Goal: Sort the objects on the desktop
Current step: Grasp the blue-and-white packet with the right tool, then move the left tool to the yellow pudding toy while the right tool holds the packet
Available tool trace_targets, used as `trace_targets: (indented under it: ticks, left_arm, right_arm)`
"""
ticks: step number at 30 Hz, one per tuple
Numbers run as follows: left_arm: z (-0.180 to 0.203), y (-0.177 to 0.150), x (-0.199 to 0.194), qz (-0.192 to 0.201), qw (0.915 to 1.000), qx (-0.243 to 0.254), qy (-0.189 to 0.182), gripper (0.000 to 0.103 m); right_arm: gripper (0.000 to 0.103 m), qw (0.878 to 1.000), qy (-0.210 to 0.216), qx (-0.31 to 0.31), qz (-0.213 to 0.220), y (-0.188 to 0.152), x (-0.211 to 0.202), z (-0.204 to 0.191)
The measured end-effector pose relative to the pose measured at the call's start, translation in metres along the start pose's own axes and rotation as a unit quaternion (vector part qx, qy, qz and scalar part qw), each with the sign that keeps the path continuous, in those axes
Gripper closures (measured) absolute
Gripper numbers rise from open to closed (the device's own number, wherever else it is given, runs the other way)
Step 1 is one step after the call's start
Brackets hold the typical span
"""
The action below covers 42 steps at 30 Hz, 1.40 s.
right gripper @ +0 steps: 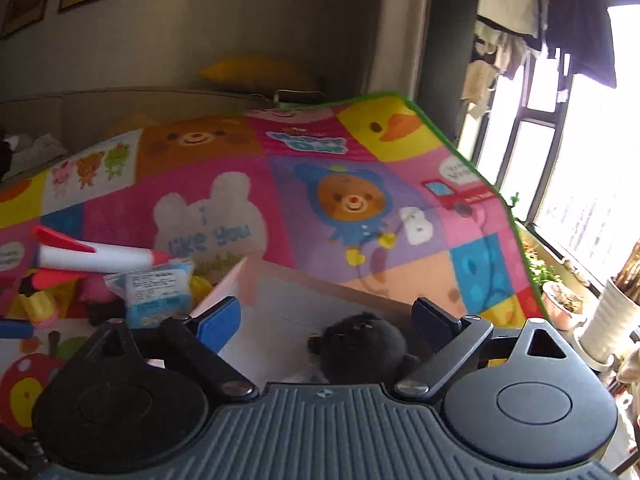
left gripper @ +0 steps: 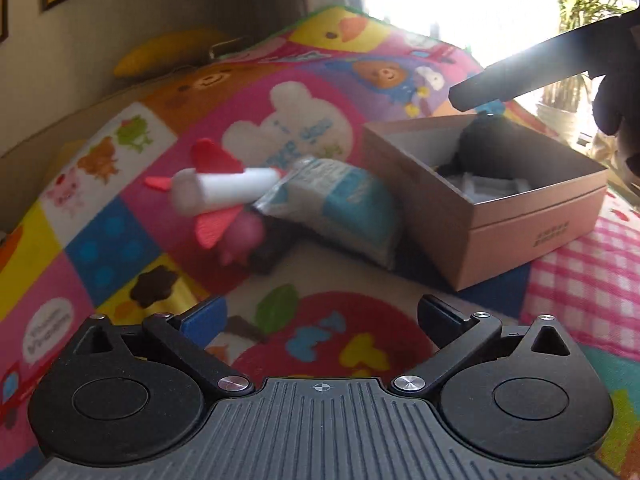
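1. Toy [right gripper: 360, 346] lies in the box [left gripper: 532, 216], under the right gripper [right gripper: 326, 320], fingers spread, empty.
2. Left gripper [left gripper: 320, 316]: released, facing the rocket [left gripper: 224, 186] and packet [left gripper: 340, 208].
3. Risk: rocket rests on the pile; nudging could roll it off.

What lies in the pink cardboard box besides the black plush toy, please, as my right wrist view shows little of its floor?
Observer: Pale grey flat packets lie on the floor of the pink cardboard box, beside the black plush toy.
Operator: Thank you. Is the left hand-held gripper holding anything?
Observer: No. The left hand-held gripper is open and empty, over the apple picture on the colourful patchwork play mat.
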<state>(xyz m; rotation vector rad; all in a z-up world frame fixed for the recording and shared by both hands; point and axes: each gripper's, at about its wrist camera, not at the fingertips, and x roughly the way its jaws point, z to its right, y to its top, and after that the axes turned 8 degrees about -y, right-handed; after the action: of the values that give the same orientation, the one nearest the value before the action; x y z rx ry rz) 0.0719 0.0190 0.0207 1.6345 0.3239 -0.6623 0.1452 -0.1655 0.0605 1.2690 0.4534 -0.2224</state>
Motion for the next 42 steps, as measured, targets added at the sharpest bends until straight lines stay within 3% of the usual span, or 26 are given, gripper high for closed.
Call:
trace_targets:
  ticks: [4, 9, 13, 17, 19, 23, 27, 30, 33, 35, 36, 38, 42]
  left_arm:
    - [-0.029, -0.014, -0.005, -0.014, 0.9994, -0.03, 0.006, 0.0]
    - [-0.043, -0.026, -0.019, -0.009, 0.9992, -0.039, -0.007, 0.0]
    - [-0.054, -0.032, -0.028, -0.002, 0.9986, -0.053, -0.001, 0.0]
    - [-0.071, -0.034, -0.035, 0.003, 0.9973, -0.067, 0.031, 0.0]
    - [-0.08, -0.033, -0.035, 0.003, 0.996, -0.074, 0.05, 0.0]
    - [-0.089, -0.028, -0.032, 0.011, 0.9954, -0.073, 0.06, 0.0]
    - [-0.088, -0.016, -0.008, 0.006, 0.997, -0.051, 0.059, 0.0]
    - [-0.09, -0.007, 0.012, -0.003, 0.9957, -0.049, 0.078, 0.0]
    - [-0.094, -0.002, 0.024, -0.012, 0.9945, -0.057, 0.087, 0.002]
    - [-0.097, -0.001, 0.028, -0.02, 0.9938, -0.065, 0.088, 0.023]
    - [-0.1, -0.001, 0.03, -0.028, 0.9938, -0.073, 0.079, 0.035]
    - [-0.102, -0.002, 0.029, -0.028, 0.9933, -0.085, 0.074, 0.041]
    - [-0.087, -0.007, 0.015, -0.032, 0.9952, -0.062, 0.069, 0.043]
  right_arm:
    - [0.022, 0.992, 0.105, -0.03, -0.064, 0.022, 0.025, -0.065]
    - [0.021, 0.98, 0.088, -0.131, -0.123, 0.035, 0.081, -0.135]
    - [0.022, 0.97, 0.07, -0.151, -0.176, 0.036, 0.122, -0.159]
    - [0.048, 0.971, 0.089, -0.109, -0.192, 0.038, 0.109, -0.163]
    - [0.052, 0.966, 0.129, -0.117, -0.193, 0.029, 0.082, -0.165]
    - [0.052, 0.958, 0.188, -0.098, -0.195, 0.005, 0.014, -0.149]
    - [0.052, 0.952, 0.222, -0.034, -0.21, -0.024, -0.043, -0.11]
    - [0.052, 0.954, 0.189, 0.018, -0.231, -0.057, -0.069, -0.077]
    - [0.051, 0.965, 0.14, 0.045, -0.219, -0.079, -0.09, -0.052]
    - [0.045, 0.973, 0.104, 0.052, -0.198, -0.09, -0.105, -0.038]
    - [0.037, 0.977, 0.092, 0.06, -0.185, -0.096, -0.111, -0.029]
    - [0.026, 0.978, 0.079, 0.086, -0.174, -0.106, -0.117, -0.015]
    - [0.023, 0.972, 0.072, 0.131, -0.179, -0.127, -0.114, 0.001]
